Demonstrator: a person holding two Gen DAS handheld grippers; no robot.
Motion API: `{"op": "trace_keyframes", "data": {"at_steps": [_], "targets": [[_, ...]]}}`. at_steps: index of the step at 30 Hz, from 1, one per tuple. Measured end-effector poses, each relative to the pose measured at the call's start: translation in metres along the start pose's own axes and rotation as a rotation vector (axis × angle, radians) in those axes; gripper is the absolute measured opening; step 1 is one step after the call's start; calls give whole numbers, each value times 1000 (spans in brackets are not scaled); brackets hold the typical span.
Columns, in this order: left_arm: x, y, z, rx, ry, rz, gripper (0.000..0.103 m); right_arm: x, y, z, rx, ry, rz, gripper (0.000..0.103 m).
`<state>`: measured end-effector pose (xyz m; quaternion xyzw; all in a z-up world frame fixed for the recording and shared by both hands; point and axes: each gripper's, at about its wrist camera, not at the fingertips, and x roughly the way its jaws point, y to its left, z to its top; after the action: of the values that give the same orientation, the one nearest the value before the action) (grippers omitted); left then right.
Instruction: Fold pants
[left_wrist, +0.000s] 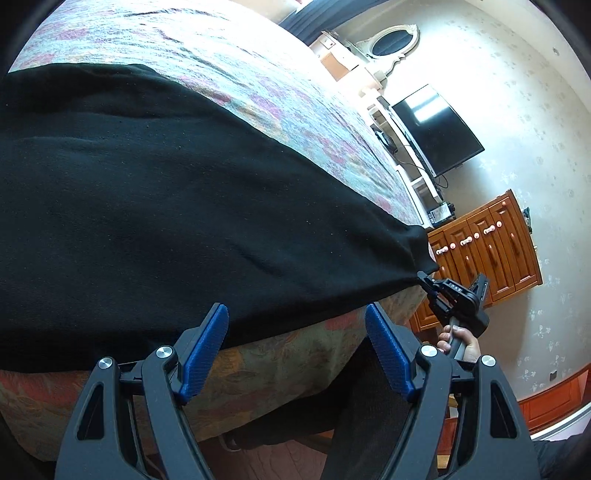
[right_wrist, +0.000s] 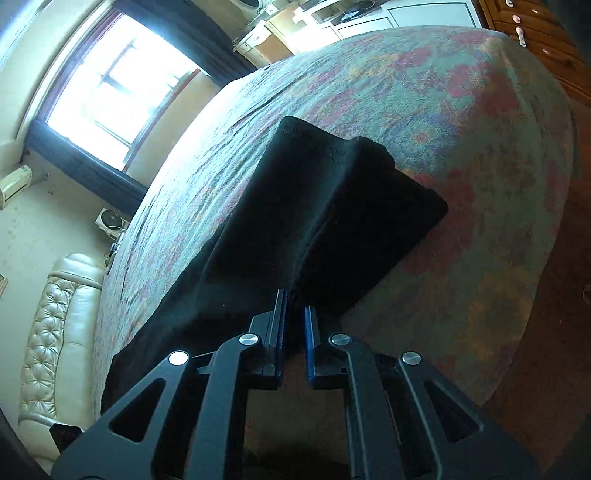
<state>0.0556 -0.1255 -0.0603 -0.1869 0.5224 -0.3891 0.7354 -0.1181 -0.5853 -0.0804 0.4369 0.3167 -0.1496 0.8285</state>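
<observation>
Black pants (left_wrist: 155, 192) lie spread across a bed with a floral cover (left_wrist: 258, 85). In the left wrist view my left gripper (left_wrist: 297, 325) stands open at the near edge of the cloth, nothing between its blue pads (left_wrist: 207, 343). The right gripper (left_wrist: 424, 280), held by a hand (left_wrist: 461, 341), pinches the far corner of the pants at the bed's edge. In the right wrist view the right gripper (right_wrist: 295, 314) is shut on an edge of the pants (right_wrist: 303, 206), and the cloth rises in a taut ridge from its pads (right_wrist: 309, 343).
A wooden dresser (left_wrist: 487, 243) and a dark television (left_wrist: 439, 129) stand against the wall past the bed's corner. A window (right_wrist: 110, 92) and a cream padded headboard (right_wrist: 55, 332) show on the left of the right wrist view. Wooden floor runs beside the bed.
</observation>
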Motion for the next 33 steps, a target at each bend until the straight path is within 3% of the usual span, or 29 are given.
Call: {"op": "trace_keyframes", "data": {"at_steps": [3,8,11,13,18,19,20,21,24,27,28,30,31,32,33], "targets": [[4,1,-2,3,3,-8,75,-2,-4,-1,28,11,14,12],[10,-3,0,10,7,-9,76,-22,-37,-3,153,-83,-5,43],[12,-3,0,9,12,-14,76,-32,-57,11,205,-144,3,56],[15,-5,-2,2,9,-17,76,-29,-66,20,239,-133,68,69],[18,-8,-2,2,11,-8,78,-8,-67,27,286,-93,187,69],[19,-11,-2,4,12,-4,78,-6,-61,28,268,-91,182,58],[19,-11,-2,6,14,-2,78,-5,-55,36,233,-84,160,17],[19,-11,-1,5,14,-3,78,-4,-48,40,189,-68,135,11],[19,-9,-2,-7,11,-16,78,-8,-49,45,135,-60,64,11],[19,-7,-2,-10,9,-20,78,1,-68,37,163,-21,57,13],[18,-7,-2,-11,10,-21,78,0,-71,37,178,-21,74,18],[16,-6,-2,-15,12,-28,78,-11,-74,43,190,-49,66,39],[15,-6,-2,-17,14,-33,78,-19,-74,52,169,-77,52,59],[13,-4,-2,-19,16,-38,78,-24,-72,63,137,-94,57,69],[11,-3,-1,-21,12,-42,78,-26,-70,75,99,-95,78,72]]}}
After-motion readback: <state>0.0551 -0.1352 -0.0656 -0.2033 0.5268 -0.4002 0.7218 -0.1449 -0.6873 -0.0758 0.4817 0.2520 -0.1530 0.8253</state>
